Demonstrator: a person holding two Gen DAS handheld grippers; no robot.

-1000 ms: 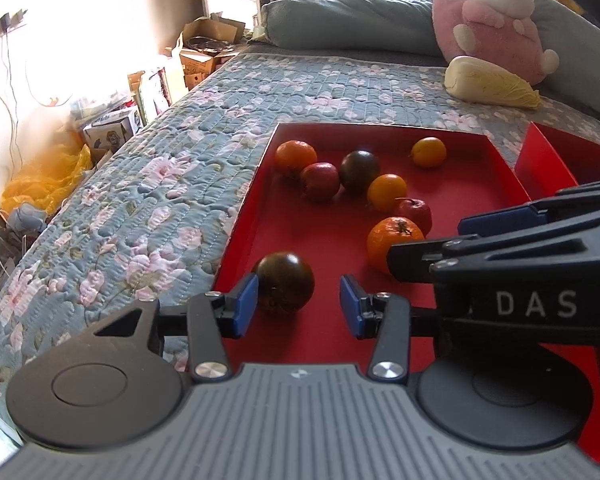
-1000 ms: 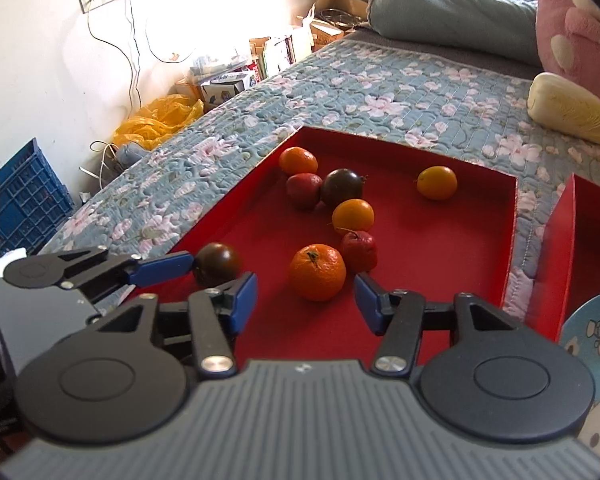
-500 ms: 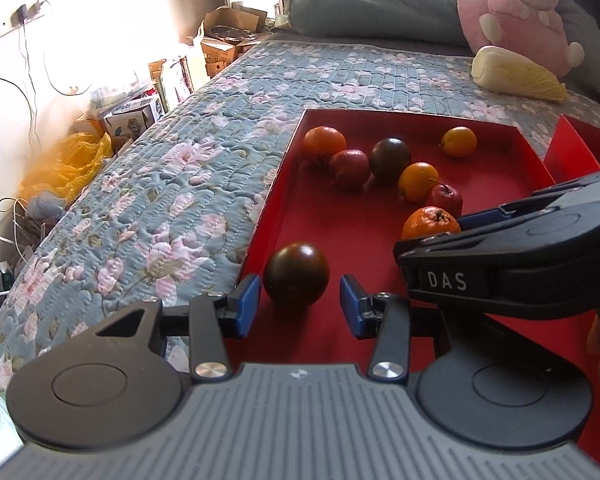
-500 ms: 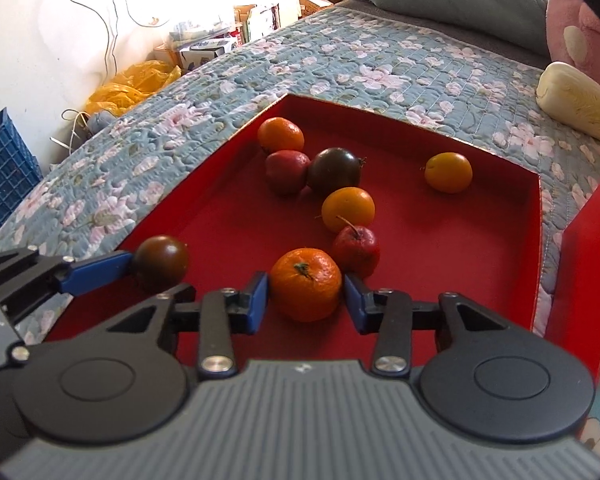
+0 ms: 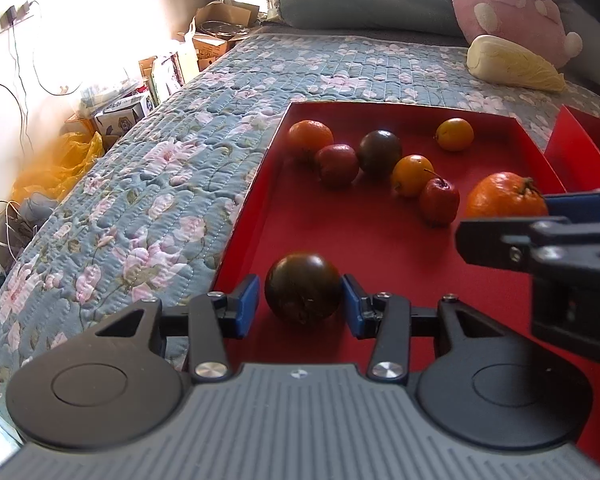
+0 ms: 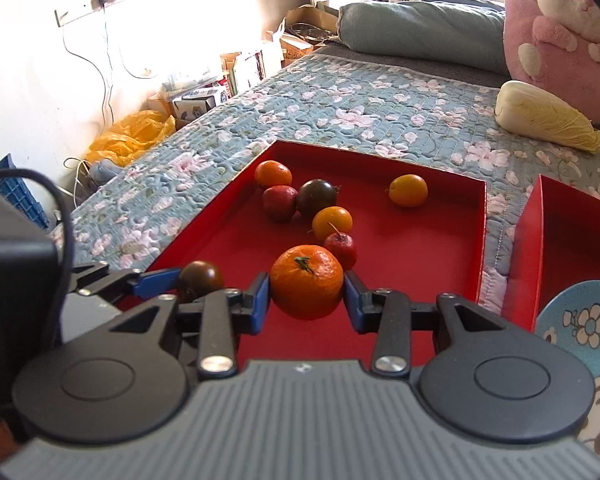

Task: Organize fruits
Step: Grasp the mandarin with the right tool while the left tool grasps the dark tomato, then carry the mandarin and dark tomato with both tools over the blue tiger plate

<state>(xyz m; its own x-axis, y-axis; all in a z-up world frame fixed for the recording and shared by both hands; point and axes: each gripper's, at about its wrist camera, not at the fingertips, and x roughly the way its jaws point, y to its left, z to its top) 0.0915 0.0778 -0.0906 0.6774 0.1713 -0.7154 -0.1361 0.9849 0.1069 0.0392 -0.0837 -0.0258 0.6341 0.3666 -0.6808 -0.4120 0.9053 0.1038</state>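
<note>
Red tray point(image 6: 482, 240): matt card or paper, smooth. Quilt point(image 5: 172, 168): stitched floral cloth, puckered. Dark tomato point(image 5: 303, 293): glossy skin. Large orange point(image 6: 307, 281): dimpled, slight sheen. Plush toy point(image 6: 560, 36): fuzzy pile (pink). Gripper pads point(image 5: 247, 306): blue, matt plastic-looking.

Eight fruits lie in the red tray point(image 6: 482, 240) on the quilt. The big orange mandarin point(image 6: 306, 282) with a green stem sits near the front, and the dark plum point(image 5: 303, 288) by the left wall. Six smaller fruits point(image 6: 332, 221), orange, red and dark, lie farther back.
</note>
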